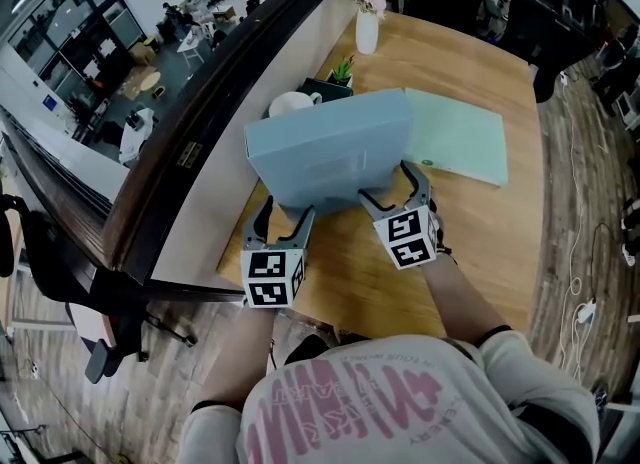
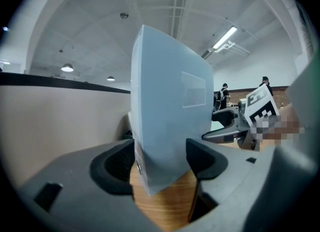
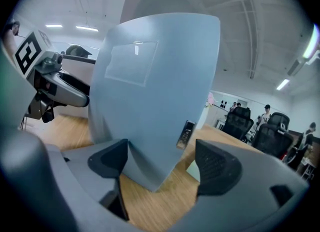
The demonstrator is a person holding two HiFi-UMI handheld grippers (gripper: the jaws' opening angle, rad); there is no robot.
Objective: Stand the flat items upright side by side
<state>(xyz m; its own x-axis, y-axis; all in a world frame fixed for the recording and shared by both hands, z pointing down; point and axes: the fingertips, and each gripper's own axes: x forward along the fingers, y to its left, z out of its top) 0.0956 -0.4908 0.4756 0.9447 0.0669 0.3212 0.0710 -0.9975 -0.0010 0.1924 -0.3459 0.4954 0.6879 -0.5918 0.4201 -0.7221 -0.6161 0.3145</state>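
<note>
The blue folder (image 1: 330,152) stands upright on the desk (image 1: 480,242), clamped by my left fingers (image 2: 205,158) and loosely straddled by my wide right fingers (image 3: 215,168), while the green folder (image 1: 460,137) at upper right lies flat, not yet raised.

Overhead, two low close-ups; shared folder (image 1: 330,157)

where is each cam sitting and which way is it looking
Head view: on the person's head, looking down at the table and the standing blue file box; both forearms, the left gripper and the right gripper show.
Left gripper view: on the left gripper, looking along its jaws, closed on the box's corner; the right gripper shows at right.
Right gripper view: on the right gripper, box between its jaws, a gap at the right jaw; the left gripper shows at left.
Shared: all three see the box.
</note>
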